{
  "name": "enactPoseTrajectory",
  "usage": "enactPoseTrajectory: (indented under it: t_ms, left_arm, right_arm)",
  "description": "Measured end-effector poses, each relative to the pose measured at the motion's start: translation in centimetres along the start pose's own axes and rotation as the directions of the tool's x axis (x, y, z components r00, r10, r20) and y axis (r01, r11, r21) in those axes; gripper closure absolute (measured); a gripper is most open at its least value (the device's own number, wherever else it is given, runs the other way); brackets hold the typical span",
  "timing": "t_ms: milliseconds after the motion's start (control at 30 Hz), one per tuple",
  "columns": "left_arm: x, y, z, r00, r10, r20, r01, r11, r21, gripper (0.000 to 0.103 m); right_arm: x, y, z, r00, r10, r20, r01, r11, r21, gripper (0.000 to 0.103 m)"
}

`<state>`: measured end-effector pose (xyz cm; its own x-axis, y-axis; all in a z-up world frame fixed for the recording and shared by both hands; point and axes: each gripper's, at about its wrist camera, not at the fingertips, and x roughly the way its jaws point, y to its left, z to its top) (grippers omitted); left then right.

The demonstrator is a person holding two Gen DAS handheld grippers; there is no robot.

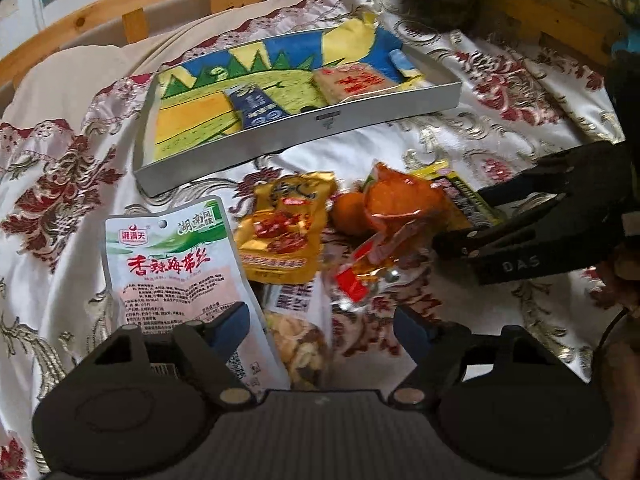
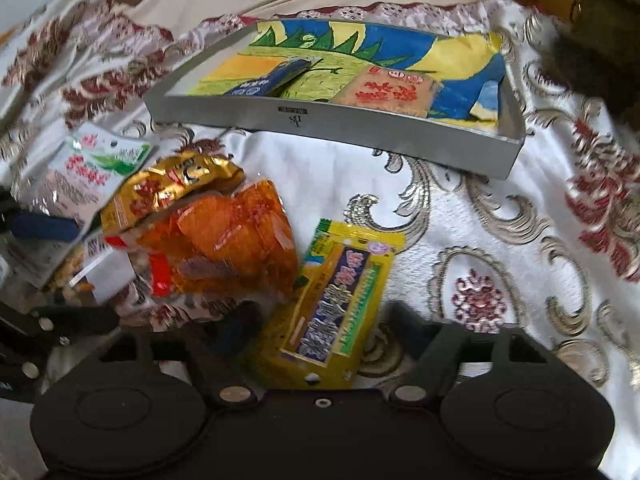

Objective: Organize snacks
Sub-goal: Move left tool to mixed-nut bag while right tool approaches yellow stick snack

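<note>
- The white seaweed packet (image 1: pixel 176 264) lies at the left end of the snack pile on the embroidered cloth (image 1: pixel 360 156). Treat it as light, flat and limp, with a slick film skin. Take hold across a sealed edge, not the soft middle.
- The left gripper (image 1: pixel 320 332) has its jaws wide apart and holds nothing. Its left finger (image 1: pixel 230 324) overlaps the lower part of the white seaweed packet; whether it touches cannot be told. The mixed nut packet (image 1: pixel 298 344) lies between the fingers.
- The gold foil packet (image 1: pixel 280 228) and the orange packet (image 2: pixel 224 244) lie mid-pile, overlapping each other. Expect crinkly, slippery wrap and soft, crushable contents. Grip lightly at a seam.
- The yellow packet (image 2: pixel 332 304) lies just right of the orange packet, apart from the rest. It looks flat, thin and fairly stiff. Take it by the near short edge.
- The right gripper (image 2: pixel 320 320) has its jaws wide apart and straddles the near end of the yellow packet. No clamping shows yet.
- The silver tray (image 2: pixel 360 128) sits beyond the pile, well apart from it. It already holds a blue packet (image 2: pixel 272 78) and a tan packet (image 2: pixel 386 94).
</note>
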<state>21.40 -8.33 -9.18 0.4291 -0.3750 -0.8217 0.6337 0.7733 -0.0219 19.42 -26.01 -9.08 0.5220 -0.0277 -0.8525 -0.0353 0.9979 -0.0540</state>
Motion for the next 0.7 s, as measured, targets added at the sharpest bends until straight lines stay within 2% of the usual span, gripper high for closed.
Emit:
enactPoseTrajectory:
  t_ms: [100, 200, 300, 400, 500, 567, 700]
  left_arm:
    - [-0.4, 0.0, 0.2, 0.999, -0.051, 0.006, 0.051, 0.998, -0.031, 0.025]
    - [-0.5, -0.1, 0.3, 0.997, -0.072, 0.02, 0.072, 0.997, -0.035, 0.028]
    - [-0.1, -0.5, 0.0, 0.998, -0.045, 0.036, 0.045, 0.999, 0.022, 0.023]
    - [0.3, -0.5, -0.2, 1.0, 0.005, 0.028, -0.007, 0.998, 0.059, 0.023]
    - [1.0, 0.8, -0.2, 0.999, -0.02, -0.034, 0.02, 1.0, -0.018, 0.026]
    - [1.5, 1.7, -0.3, 0.995, -0.065, -0.076, 0.058, 0.994, -0.092, 0.032]
    - [1.5, 2.1, -0.4, 0.992, -0.093, -0.08, 0.083, 0.989, -0.12, 0.033]
  right_arm:
    - [-0.4, -0.1, -0.1, 1.0, 0.003, -0.012, -0.003, 1.0, -0.002, 0.045]
    - [-0.4, -0.1, -0.2, 1.0, 0.005, -0.014, -0.005, 1.0, 0.004, 0.045]
    - [-0.3, -0.2, -0.1, 1.0, 0.009, -0.013, -0.009, 1.0, 0.015, 0.045]
    - [-0.3, -0.2, -0.1, 1.0, 0.012, -0.013, -0.012, 1.0, 0.021, 0.045]
    - [-0.3, -0.3, -0.1, 1.0, 0.016, -0.012, -0.016, 0.999, 0.029, 0.045]
    - [-0.4, -0.5, -0.1, 1.0, 0.028, -0.012, -0.027, 0.999, 0.041, 0.045]
    - [-0.9, -0.5, -0.3, 0.998, 0.061, -0.017, -0.06, 0.997, 0.053, 0.047]
